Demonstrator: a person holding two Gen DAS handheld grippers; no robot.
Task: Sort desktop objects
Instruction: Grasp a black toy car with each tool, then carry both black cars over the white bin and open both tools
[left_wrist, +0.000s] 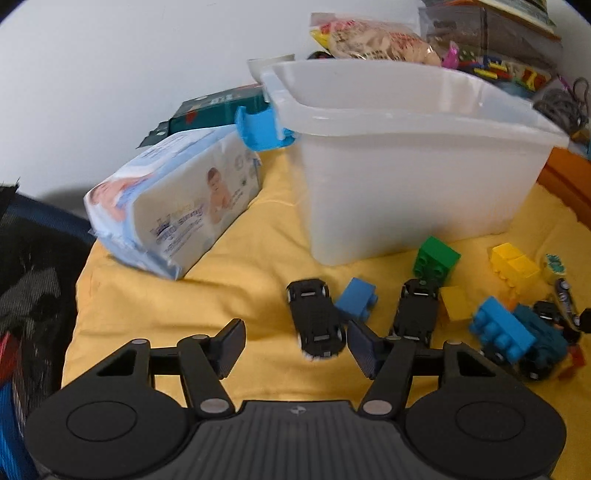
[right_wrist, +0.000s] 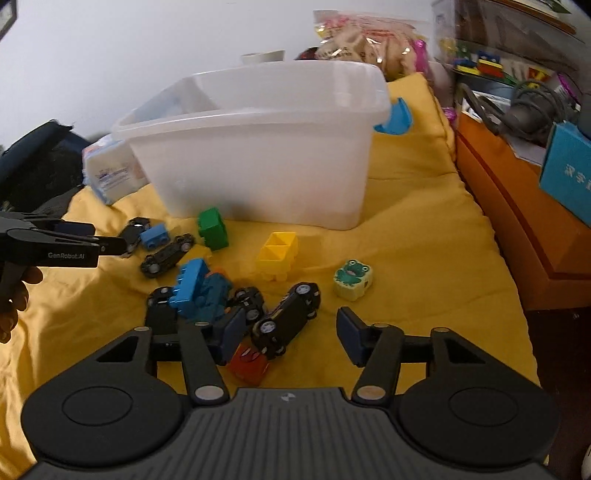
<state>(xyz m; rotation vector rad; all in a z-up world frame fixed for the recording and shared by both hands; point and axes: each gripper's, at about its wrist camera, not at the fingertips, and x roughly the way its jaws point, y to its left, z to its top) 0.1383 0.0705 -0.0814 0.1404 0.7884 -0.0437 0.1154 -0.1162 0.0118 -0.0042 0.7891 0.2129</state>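
Nearest in the left wrist view, the left gripper (left_wrist: 295, 341) is spread wide with nothing between its fingers, a black toy car (left_wrist: 317, 318) lying just ahead of them on the rumpled yellow cloth (left_wrist: 184, 314). The right gripper (right_wrist: 291, 332) is likewise released and empty, its fingers straddling another black toy car (right_wrist: 290, 317) that leans on a red block (right_wrist: 248, 363). Beside it a heap crowds the approach: a studded blue brick (right_wrist: 189, 282) atop a teal block (right_wrist: 212, 295), with more small cars tangled in. Farther on lie a hollow yellow brick (right_wrist: 277, 254), a pale frog block (right_wrist: 352, 278) and a glossy green brick (right_wrist: 212, 228). Beyond them stands the translucent plastic bin (right_wrist: 258, 166), smooth-walled, with blue clip handles. A soft wipes pack (left_wrist: 173, 203) lies tilted left of the bin.
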